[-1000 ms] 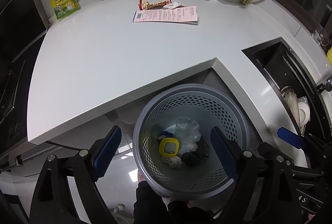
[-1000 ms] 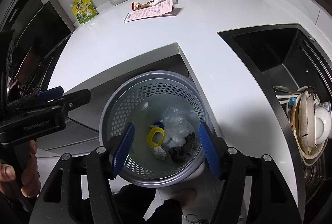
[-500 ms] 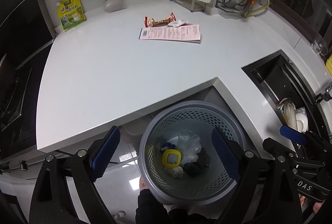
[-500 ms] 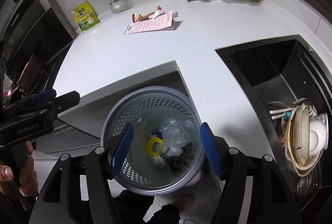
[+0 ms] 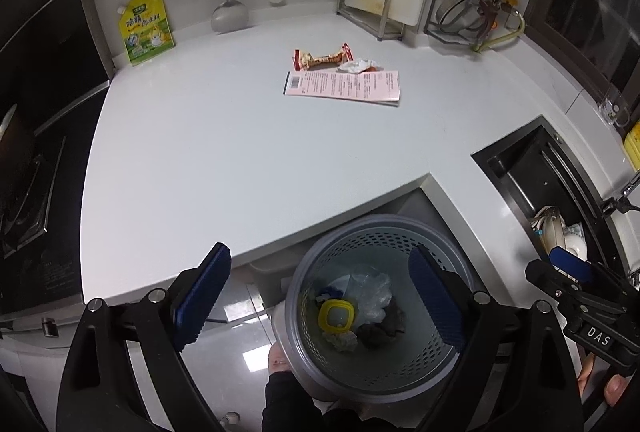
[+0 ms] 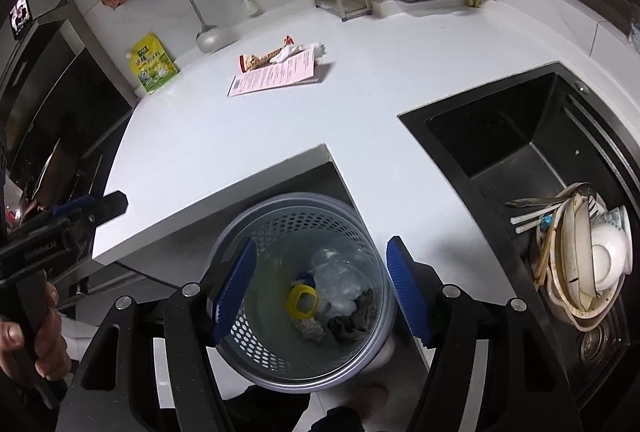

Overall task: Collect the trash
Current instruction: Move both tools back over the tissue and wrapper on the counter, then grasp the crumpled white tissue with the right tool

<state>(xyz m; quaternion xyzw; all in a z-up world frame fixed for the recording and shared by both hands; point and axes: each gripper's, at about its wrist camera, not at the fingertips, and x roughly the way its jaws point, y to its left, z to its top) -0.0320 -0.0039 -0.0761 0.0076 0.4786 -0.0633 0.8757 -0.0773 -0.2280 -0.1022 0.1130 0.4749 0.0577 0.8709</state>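
Bin (image 5: 380, 376), grey and perforated, stands on the floor in the notch of the tabletop (image 5: 240, 160), directly below both tongs. Inside it lie a yellow ring (image 5: 337, 316), crumpled clear plastic (image 5: 370, 292), a dark rag (image 5: 382, 330) and a pale wad (image 5: 342, 340).

The left tongs (image 5: 320, 298) are spread wide with nothing between the blue pads; the bin shows through the gap. The right tongs (image 6: 322, 290) are likewise spread and empty, framing the bin (image 6: 280, 352) from above. Each tool's edge appears in the other's view: the right one at the right border of the left view, the left one at the left border of the right view, gripped by a hand (image 6: 36, 344).

Farther back on the tabletop lie a pink sheet (image 5: 344, 87), a snack wrapper (image 5: 322, 59) touching its far edge, and a white scrap (image 5: 360, 66) beside the wrapper. A green pouch (image 5: 145, 28) leans against the rear left wall. A ladle (image 5: 229, 17) hangs at the wall beyond. The sink (image 6: 520, 152), on the right, holds stacked dishes (image 6: 588, 260).
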